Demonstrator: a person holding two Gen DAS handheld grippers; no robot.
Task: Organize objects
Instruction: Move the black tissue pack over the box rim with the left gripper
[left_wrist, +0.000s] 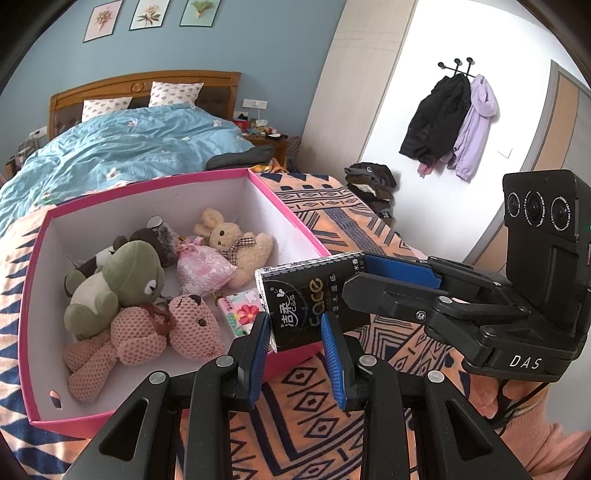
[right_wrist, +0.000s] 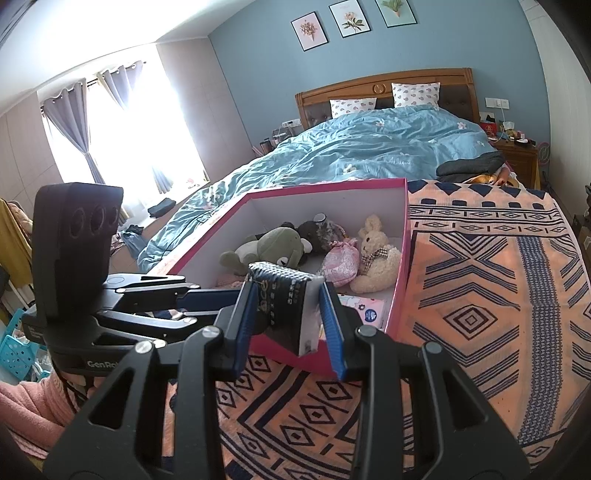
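Observation:
A black tissue pack (left_wrist: 306, 306) hangs over the near corner of a pink box (left_wrist: 288, 206) with white inside walls. My left gripper (left_wrist: 295, 325) is shut on the pack's lower end. My right gripper (left_wrist: 356, 275) comes in from the right and is shut on its other end. In the right wrist view the tissue pack (right_wrist: 284, 306) sits between the right gripper (right_wrist: 286, 295) pads, and the left gripper (right_wrist: 236, 301) reaches in from the left. Inside the box lie a green frog plush (left_wrist: 122, 280), a pink bear (left_wrist: 147, 332), a cream rabbit (left_wrist: 229, 243), a pink pouch (left_wrist: 203, 269) and a floral tissue pack (left_wrist: 240, 314).
The box rests on an orange patterned blanket (right_wrist: 480, 295) at the foot of a bed with a blue duvet (right_wrist: 369, 147). Coats (left_wrist: 450, 122) hang on the wall at right, above a clothes pile (left_wrist: 373, 184). A pink sleeve (right_wrist: 29, 410) shows at lower left.

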